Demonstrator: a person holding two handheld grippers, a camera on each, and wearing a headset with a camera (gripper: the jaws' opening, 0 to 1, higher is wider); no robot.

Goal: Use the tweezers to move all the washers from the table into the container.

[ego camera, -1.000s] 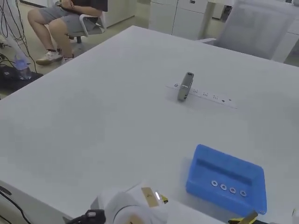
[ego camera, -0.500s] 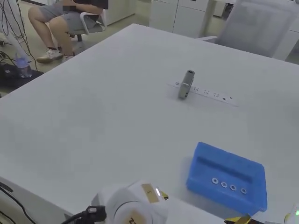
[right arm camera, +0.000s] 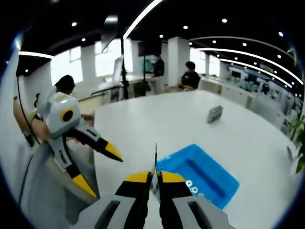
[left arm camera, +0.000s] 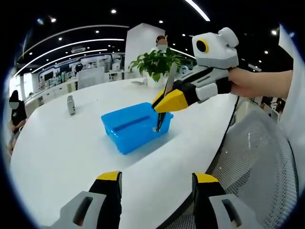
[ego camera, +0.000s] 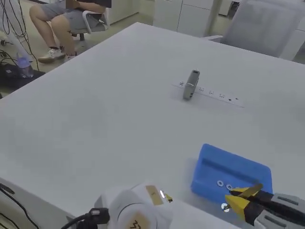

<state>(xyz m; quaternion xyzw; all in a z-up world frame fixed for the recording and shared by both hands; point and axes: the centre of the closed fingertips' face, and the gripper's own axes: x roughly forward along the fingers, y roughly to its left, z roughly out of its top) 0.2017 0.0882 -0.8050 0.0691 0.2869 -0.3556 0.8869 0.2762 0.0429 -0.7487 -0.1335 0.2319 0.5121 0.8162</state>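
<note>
The right gripper [ego camera: 237,197] has come into the head view from 4 o'clock, and its yellow tips now sit over the near edge of the container [ego camera: 209,160]. Its jaws are clenched on the tweezers [left arm camera: 167,88]. The left gripper view shows the tweezers pointing down at the container's corner. The left gripper [left arm camera: 155,177] is spread wide and grasps nothing. In the head view, two washers [ego camera: 219,183] lie in the container at 10 o'clock of the tips. The right gripper view shows them at 2 o'clock of its jaws, too small to count. There is one container on the table [ego camera: 119,109].
</note>
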